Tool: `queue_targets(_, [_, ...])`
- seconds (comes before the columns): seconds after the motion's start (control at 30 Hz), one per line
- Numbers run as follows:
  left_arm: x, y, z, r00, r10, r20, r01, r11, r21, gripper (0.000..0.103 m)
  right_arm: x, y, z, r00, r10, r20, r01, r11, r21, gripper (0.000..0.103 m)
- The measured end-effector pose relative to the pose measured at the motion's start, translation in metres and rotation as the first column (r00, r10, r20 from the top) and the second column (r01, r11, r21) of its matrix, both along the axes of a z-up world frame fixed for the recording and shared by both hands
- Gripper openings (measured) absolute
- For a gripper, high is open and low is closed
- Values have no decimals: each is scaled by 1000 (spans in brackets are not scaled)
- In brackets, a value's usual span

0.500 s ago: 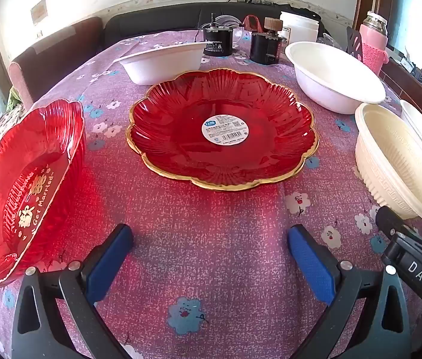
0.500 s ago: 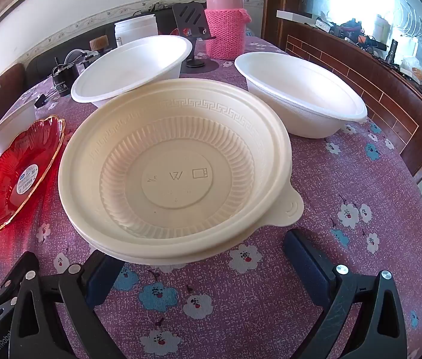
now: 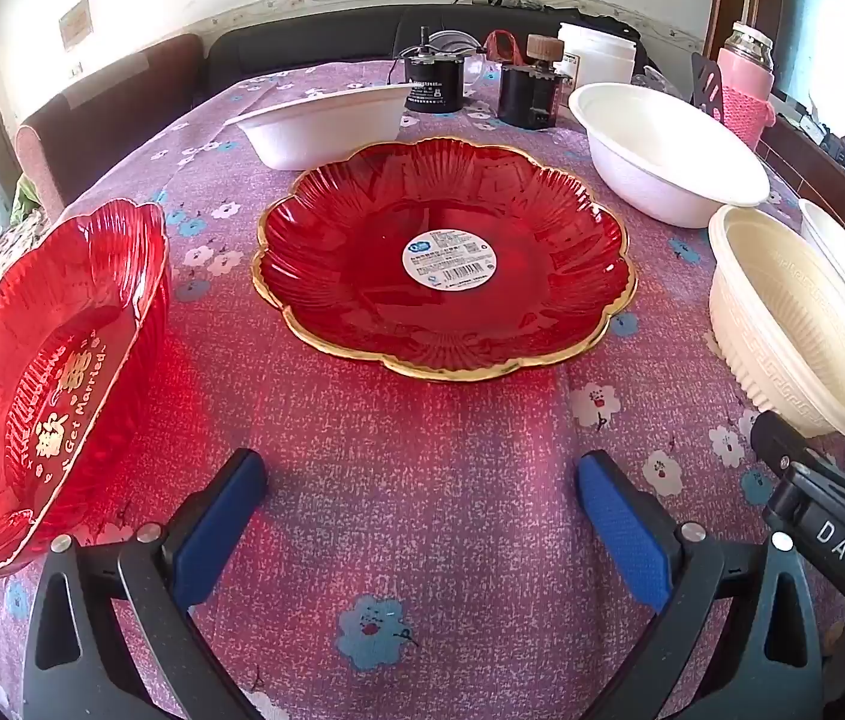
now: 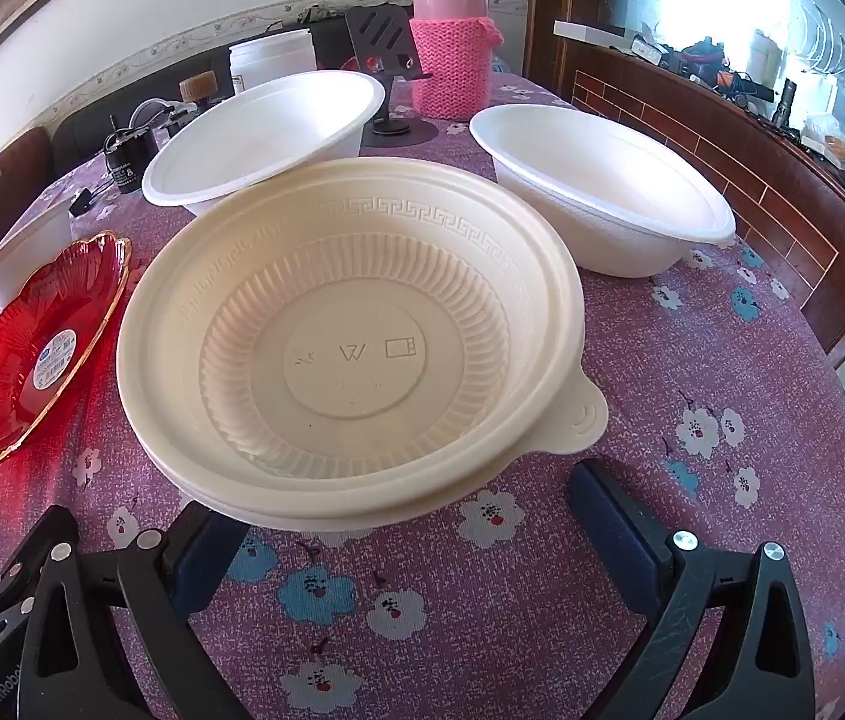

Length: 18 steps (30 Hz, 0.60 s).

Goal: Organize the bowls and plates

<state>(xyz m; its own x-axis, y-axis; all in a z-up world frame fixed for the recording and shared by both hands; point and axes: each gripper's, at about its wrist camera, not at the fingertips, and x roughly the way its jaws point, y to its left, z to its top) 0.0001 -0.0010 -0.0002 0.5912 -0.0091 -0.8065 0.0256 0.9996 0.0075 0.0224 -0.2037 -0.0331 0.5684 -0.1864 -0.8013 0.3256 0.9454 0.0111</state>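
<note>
The left gripper (image 3: pixel 422 510) hangs open and empty before the gold-rimmed red scalloped glass plate (image 3: pixel 443 258) on the worktop. The right gripper (image 4: pixel 398 534), likewise spread (holding nothing), faces the cream ribbed plastic bowl (image 4: pixel 350 348) beside two white foam bowls.

The left gripper (image 3: pixel 422 516) is being shown at the bottom of its frame as black triangular arms set with silver screws and tipped with bright blue pads (image 3: pixel 620 531). White "DAS" lettering is being displayed at lower right. On the right gripper (image 4: pixel 404 531), darker navy pads (image 4: pixel 614 531) and "GenRobot" lettering are being seen.
</note>
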Motion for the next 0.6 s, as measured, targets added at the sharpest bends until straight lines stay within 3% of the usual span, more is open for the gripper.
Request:
queue_targets(0.33, [-4, 0, 1, 1000, -1, -5, 1, 1000, -1, 103, 0, 0, 0, 1000, 0, 0, 0, 1000, 0, 102])
queue_targets(0.6, [-9, 2, 1, 996, -73, -54, 73, 997, 1, 103, 0, 0, 0, 1000, 0, 0, 0, 1000, 0, 102])
